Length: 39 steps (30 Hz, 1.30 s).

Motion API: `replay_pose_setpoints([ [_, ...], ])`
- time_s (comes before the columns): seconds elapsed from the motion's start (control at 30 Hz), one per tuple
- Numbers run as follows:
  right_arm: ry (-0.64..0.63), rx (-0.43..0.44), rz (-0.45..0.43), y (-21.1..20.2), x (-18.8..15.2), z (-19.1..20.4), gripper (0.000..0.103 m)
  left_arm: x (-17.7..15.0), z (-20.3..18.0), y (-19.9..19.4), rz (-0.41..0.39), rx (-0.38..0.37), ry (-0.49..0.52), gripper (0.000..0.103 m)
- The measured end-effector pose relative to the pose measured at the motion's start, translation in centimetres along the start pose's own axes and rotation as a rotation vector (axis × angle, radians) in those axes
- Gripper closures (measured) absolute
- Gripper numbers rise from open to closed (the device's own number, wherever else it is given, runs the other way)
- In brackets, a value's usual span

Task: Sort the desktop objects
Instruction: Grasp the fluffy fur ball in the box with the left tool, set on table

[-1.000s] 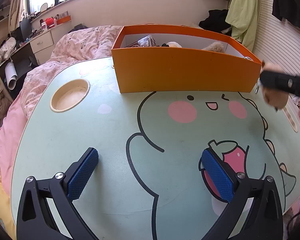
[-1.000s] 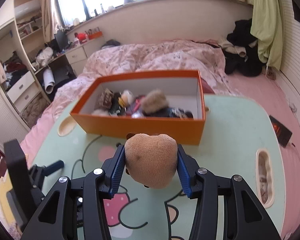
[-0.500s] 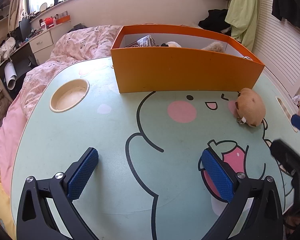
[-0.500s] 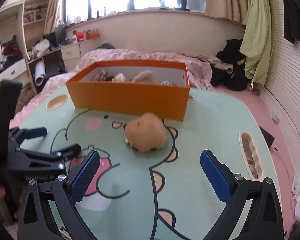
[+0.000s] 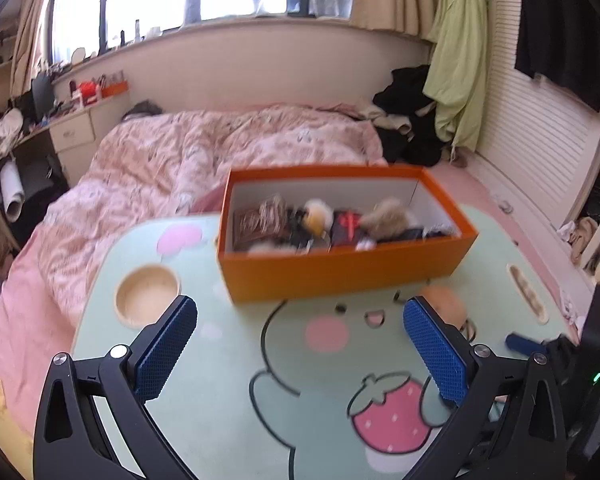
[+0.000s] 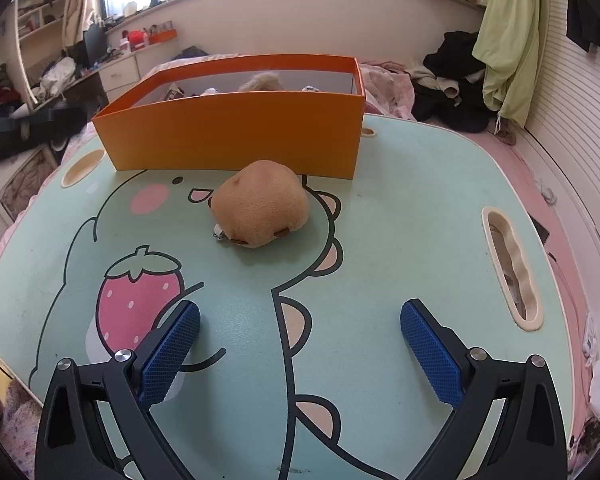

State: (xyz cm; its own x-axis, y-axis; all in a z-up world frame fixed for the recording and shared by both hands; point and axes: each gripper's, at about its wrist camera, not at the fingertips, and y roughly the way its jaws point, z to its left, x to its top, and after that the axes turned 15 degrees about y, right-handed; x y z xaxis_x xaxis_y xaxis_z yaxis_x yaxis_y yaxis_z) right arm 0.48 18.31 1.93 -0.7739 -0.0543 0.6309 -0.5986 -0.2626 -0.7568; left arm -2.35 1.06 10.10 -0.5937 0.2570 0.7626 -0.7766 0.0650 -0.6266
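Now my right hand-held gripper (image 6: 300,344) is gaping empty, its jaws just having opened, the plush toy (image 6: 262,204) lying on the surface (image 6: 400,240) beside the orange box (image 6: 236,136); my left hand-held gripper (image 5: 300,344) is gaping too.

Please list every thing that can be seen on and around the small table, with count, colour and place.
table: one, pale green with cartoon print, over the bed.
box: one, orange, at the table's far side, small items inside.
plush toy: one, brown, on the table just in front of the box.
blanket: one, pink, on the bed behind.
left gripper: one, black with blue pads, open, empty.
right gripper: one, same colours, open, empty.
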Motion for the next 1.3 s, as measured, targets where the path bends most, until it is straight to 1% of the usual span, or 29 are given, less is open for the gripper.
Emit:
replay_pose_setpoints([
  [0.07, 0.002, 0.001, 0.001, 0.0, -0.1, 0.0, 0.002, 3.2, -0.2, 1.0, 0.011, -0.059, 0.057, 0.0],
  [0.13, 0.002, 0.002, 0.001, -0.1, -0.1, 0.0, 0.002, 6.1, -0.8, 3.5, 0.07, -0.152, 0.108, 0.003],
  [0.17, 0.001, 0.002, 0.002, -0.1, -0.2, 0.0, 0.002, 7.2, -1.0, 5.1, 0.116, -0.2, 0.12, 0.015],
  [0.2, 0.002, 0.003, 0.002, -0.1, -0.2, 0.0, 0.002, 8.0, -1.2, 6.9, 0.176, -0.242, 0.119, 0.036],
  [0.27, 0.002, 0.002, 0.002, -0.1, -0.1, 0.0, 0.002, 9.0, -1.8, 10.3, 0.29, -0.309, 0.082, 0.058],
  [0.3, 0.002, 0.002, 0.001, -0.1, -0.1, 0.0, 0.002, 9.2, -2.0, 11.6, 0.324, -0.335, 0.067, 0.058],
  [0.37, 0.002, 0.003, 0.001, -0.1, -0.1, 0.0, 0.002, 9.5, -2.7, 13.1, 0.344, -0.347, 0.059, 0.058],
  [0.47, 0.004, 0.007, 0.002, -0.2, -0.1, 0.0, 0.002, 9.7, -3.7, 14.1, 0.339, -0.333, 0.053, 0.058],
  [0.57, 0.005, 0.008, 0.001, -0.2, -0.2, 0.0, 0.002, 9.3, -4.5, 15.6, 0.397, -0.318, 0.051, 0.058],
  [0.6, 0.006, 0.008, 0.001, -0.2, -0.2, 0.0, 0.002, 9.1, -4.7, 16.0, 0.408, -0.295, 0.068, 0.058],
  [0.63, 0.006, 0.009, 0.001, -0.2, -0.2, 0.0, 0.002, 9.1, -4.9, 16.3, 0.409, -0.267, 0.084, 0.058],
  [0.67, 0.007, 0.011, 0.002, -0.2, -0.2, 0.0, 0.002, 9.1, -5.0, 16.3, 0.396, -0.253, 0.092, 0.062],
  [0.7, 0.009, 0.012, 0.001, -0.2, -0.2, 0.0, 0.002, 9.0, -4.8, 16.5, 0.389, -0.26, 0.09, 0.069],
  [0.77, 0.01, 0.014, 0.001, -0.3, -0.3, 0.0, 0.002, 8.9, -4.4, 16.5, 0.392, -0.295, 0.073, 0.074],
  [0.8, 0.01, 0.013, 0.001, -0.3, -0.3, 0.0, 0.002, 8.9, -4.2, 16.4, 0.387, -0.302, 0.068, 0.076],
  [0.87, 0.011, 0.015, 0.001, -0.3, -0.3, 0.0, 0.002, 9.1, -3.7, 15.6, 0.368, -0.283, 0.032, 0.078],
  [0.93, 0.011, 0.015, 0.0, -0.3, -0.3, 0.1, 0.002, 9.6, -2.8, 13.7, 0.322, -0.298, 0.014, 0.078],
  [1.0, 0.01, 0.014, 0.0, -0.3, -0.3, 0.1, 0.002, 10.0, -1.8, 11.1, 0.253, -0.323, -0.006, 0.078],
  [1.07, 0.01, 0.014, 0.0, -0.3, -0.3, 0.0, 0.002, 9.7, -0.7, 7.9, 0.175, -0.307, -0.013, 0.077],
  [1.13, 0.009, 0.012, 0.0, -0.3, -0.3, 0.1, 0.002, 8.3, -0.3, 5.1, 0.124, -0.272, -0.008, 0.077],
  [1.17, 0.009, 0.012, 0.0, -0.3, -0.3, 0.2, 0.002, 7.4, -0.2, 4.1, 0.116, -0.269, -0.006, 0.077],
  [1.3, 0.009, 0.012, 0.001, -0.3, -0.3, 0.0, 0.002, 2.7, -1.1, 2.1, 0.125, -0.312, 0.001, 0.077],
])
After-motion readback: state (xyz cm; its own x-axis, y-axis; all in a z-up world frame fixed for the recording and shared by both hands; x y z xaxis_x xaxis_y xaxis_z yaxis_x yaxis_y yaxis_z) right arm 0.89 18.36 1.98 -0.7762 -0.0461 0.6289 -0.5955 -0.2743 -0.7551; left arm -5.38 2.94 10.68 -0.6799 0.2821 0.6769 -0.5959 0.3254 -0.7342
